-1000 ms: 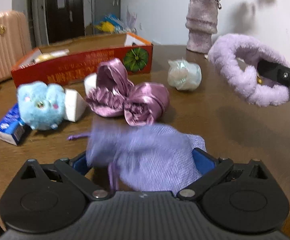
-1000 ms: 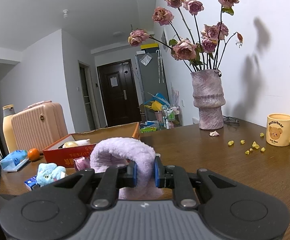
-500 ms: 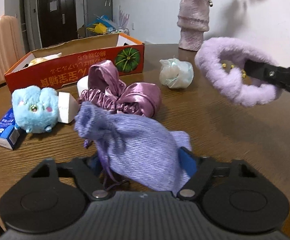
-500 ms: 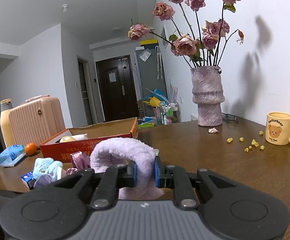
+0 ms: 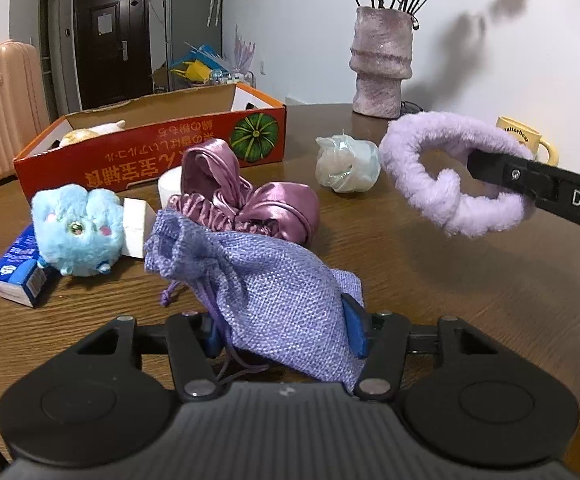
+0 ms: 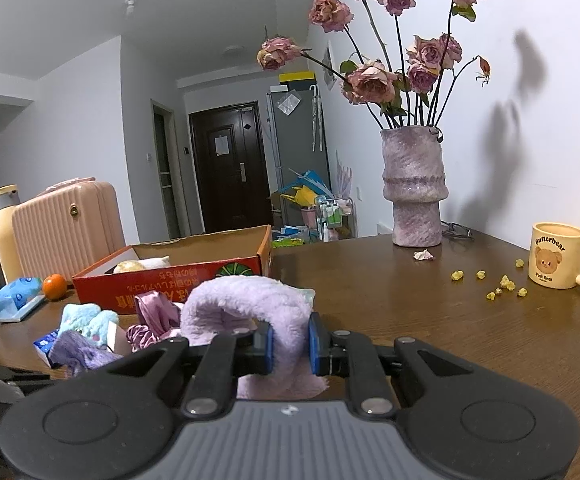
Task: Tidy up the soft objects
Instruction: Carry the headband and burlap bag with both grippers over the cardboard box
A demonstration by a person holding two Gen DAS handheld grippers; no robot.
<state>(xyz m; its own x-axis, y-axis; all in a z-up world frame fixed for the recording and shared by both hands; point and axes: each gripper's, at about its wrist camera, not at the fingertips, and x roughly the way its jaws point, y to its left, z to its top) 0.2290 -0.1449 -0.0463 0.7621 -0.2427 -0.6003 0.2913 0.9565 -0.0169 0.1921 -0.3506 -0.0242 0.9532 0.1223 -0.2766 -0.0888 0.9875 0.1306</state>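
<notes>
A lilac woven drawstring pouch [image 5: 274, 280] lies on the brown table [image 5: 470, 280], its neck raised toward the left. My left gripper [image 5: 282, 336] is closing its jaws, and both blue pads press the pouch's lower end. At the right of the left wrist view hangs a fluffy lilac ring [image 5: 422, 172], pinched in my right gripper's fingers [image 5: 530, 176]. In the right wrist view my right gripper [image 6: 290, 344] is shut on that fluffy ring [image 6: 242, 300], above the table. The pouch [image 6: 82, 350] shows low on the left there.
Behind the pouch lie a mauve satin scrunchie bundle [image 5: 250, 204], a blue plush toy [image 5: 78, 228], a white block [image 5: 136, 226], a blue carton [image 5: 14, 272] and a pale wrapped bundle [image 5: 346, 164]. An open red box [image 5: 150, 160] stands behind. A vase [image 6: 414, 192] and mug [image 6: 558, 256] stand at the right.
The left jaws have come together from wide apart onto the pouch, whose neck has risen. The right gripper still holds the fluffy ring in the same place.
</notes>
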